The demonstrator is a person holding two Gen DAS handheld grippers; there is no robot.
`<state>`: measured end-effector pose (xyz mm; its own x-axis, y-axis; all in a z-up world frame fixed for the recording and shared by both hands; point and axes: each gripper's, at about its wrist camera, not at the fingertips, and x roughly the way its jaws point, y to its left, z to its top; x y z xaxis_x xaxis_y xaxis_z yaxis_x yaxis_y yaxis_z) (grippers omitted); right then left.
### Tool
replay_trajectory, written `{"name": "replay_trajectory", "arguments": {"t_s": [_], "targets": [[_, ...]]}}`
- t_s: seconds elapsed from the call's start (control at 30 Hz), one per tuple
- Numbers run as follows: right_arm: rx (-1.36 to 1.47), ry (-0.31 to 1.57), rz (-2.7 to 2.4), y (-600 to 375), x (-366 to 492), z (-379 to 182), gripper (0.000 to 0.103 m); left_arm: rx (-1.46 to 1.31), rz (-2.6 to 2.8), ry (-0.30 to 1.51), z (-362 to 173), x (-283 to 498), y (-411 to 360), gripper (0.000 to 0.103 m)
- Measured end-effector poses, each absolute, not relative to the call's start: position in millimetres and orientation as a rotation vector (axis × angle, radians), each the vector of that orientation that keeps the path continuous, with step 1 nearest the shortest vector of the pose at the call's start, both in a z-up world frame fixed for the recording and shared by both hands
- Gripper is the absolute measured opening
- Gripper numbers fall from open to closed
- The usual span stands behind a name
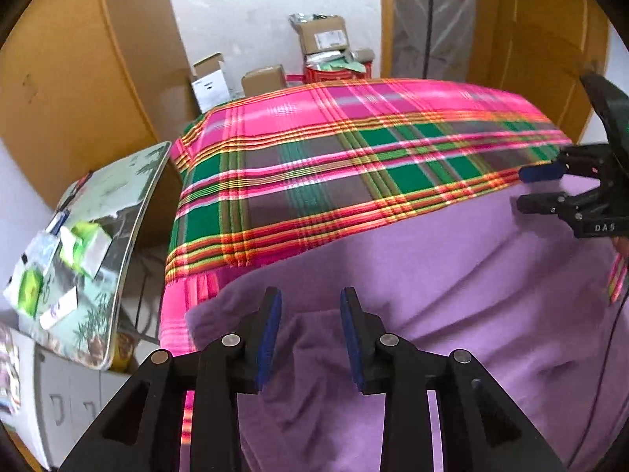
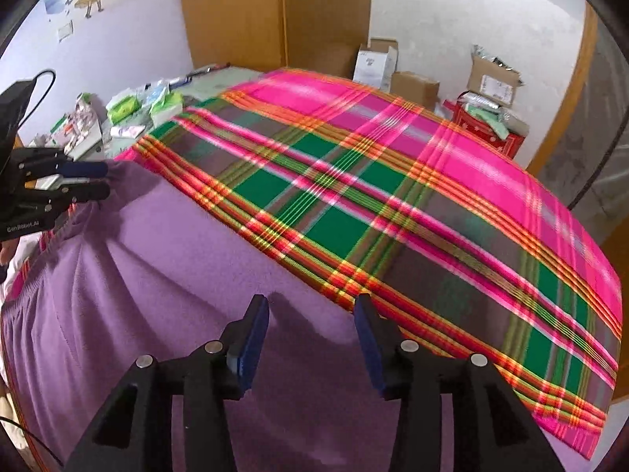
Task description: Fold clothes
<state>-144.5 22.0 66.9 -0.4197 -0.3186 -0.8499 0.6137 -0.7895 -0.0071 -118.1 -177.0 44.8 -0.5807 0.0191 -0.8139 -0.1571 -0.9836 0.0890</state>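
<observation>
Where floor meets wall, cardboard boxes (image 1: 322,35) (topmost open, contents unclear).

Left gripper (image 1: 310,334) tilted downward, fingers apart, empty; right gripper (image 2: 312,338) likewise, wider.

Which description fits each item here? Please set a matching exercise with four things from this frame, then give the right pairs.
Things:
1. purple garment
2. plaid cloth
3. cardboard boxes
4. left gripper

Descriptions:
A. pink, green and orange checks
B. jaws apart, nothing between them
C. spread flat beneath both grippers
D. stacked by the far wall

Pairs: 1-C, 2-A, 3-D, 4-B
</observation>
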Motion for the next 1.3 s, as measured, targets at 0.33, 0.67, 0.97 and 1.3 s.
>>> {"name": "replay_trajectory", "arguments": {"t_s": [0.33, 0.67, 0.97, 1.3], "targets": [[1.270, 0.432, -2.189, 18.9, -155.6, 52.9, 0.049, -1.442, 2.664, 0.475, 26.0, -139.9, -183.7, 0.032], [1.260, 0.421, -2.169, 19.2, -159.3, 51.8, 0.050, -1.409, 2.637, 0.464, 20.0, -152.0, -184.2, 0.034], [1.253, 0.423, -2.174, 18.1, -157.0, 52.5, 0.045, -1.392, 2.628, 0.434, 17.4, -150.6, -184.8, 0.025], [1.203, 0.432, -2.219, 14.9, -149.3, 60.3, 0.003, -1.372, 2.619, 0.527, 18.0, -146.2, -171.7, 0.001]]}}
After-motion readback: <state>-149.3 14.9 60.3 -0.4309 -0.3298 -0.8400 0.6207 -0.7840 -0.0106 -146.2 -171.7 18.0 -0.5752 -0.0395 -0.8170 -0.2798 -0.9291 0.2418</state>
